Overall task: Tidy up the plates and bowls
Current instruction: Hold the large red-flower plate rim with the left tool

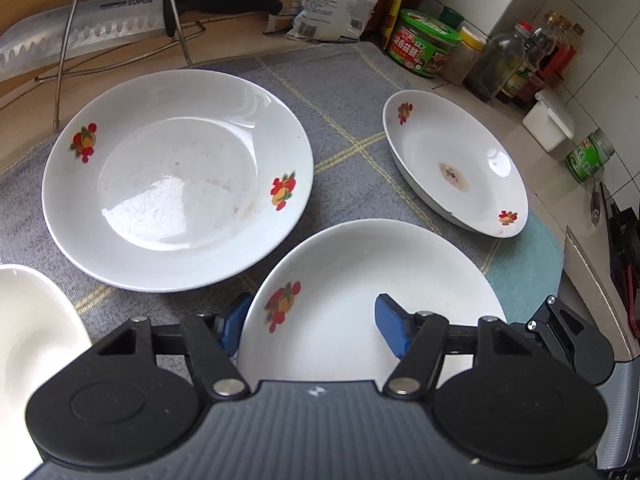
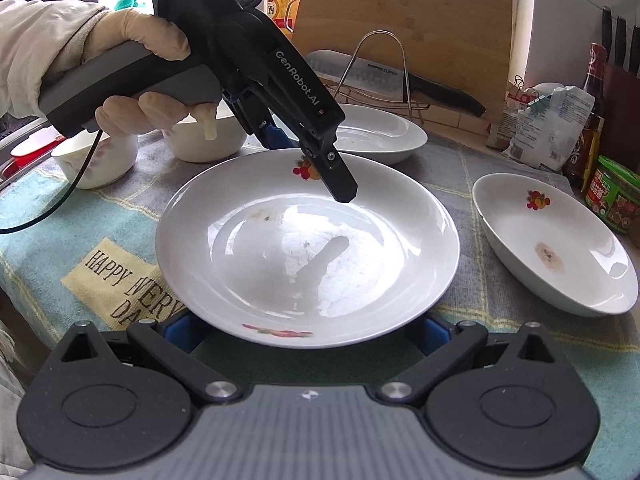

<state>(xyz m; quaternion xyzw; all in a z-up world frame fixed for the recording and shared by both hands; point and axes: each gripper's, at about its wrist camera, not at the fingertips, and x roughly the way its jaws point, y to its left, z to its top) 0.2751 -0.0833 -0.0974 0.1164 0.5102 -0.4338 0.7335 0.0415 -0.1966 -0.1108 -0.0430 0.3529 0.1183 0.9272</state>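
Note:
Three white plates with red fruit prints lie on the grey checked cloth (image 1: 340, 92). In the left wrist view, my left gripper (image 1: 312, 322) is open and straddles the rim of the nearest plate (image 1: 360, 280): its left pad is outside the rim, its right pad (image 1: 390, 320) is over the inside. A large plate (image 1: 176, 176) lies at the far left and a smaller stained plate (image 1: 456, 160) at the far right. In the right wrist view, my right gripper (image 2: 306, 334) is open, its pads half hidden under the near rim of that same plate (image 2: 308, 248). The left gripper (image 2: 276, 136) reaches over the plate's far rim.
Two white bowls (image 2: 96, 160) (image 2: 204, 140) stand at the back left in the right wrist view; one bowl (image 1: 32, 332) shows at the left in the left wrist view. A wire rack (image 1: 120, 40) with a knife (image 1: 100, 28), a cutting board (image 2: 404, 28), bags, jars and bottles (image 1: 496, 60) line the back.

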